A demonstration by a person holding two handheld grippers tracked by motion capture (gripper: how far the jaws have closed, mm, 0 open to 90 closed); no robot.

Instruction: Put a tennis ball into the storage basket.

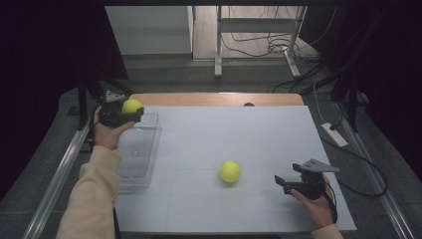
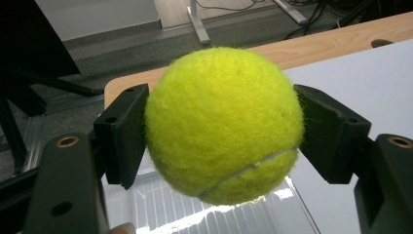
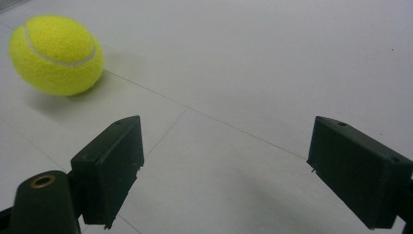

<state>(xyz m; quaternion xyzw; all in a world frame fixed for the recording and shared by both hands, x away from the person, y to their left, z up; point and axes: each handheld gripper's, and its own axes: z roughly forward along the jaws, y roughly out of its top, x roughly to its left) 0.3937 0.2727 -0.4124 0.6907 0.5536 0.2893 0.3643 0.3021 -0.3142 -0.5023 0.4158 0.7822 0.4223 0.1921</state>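
Clear plastic tray holds nothing; left tool clamps a tennis ball above its far end (second ball beside it); right tool gapes, nothing held.

A lab recording station, not a home or shop.

The counter is a wooden top under a plain white sheet, flanked by metal rails on a grey carpeted floor. Dark curtains close off both sides. Loose cables and a white power strip lie on the floor, beside a metal-legged frame behind.
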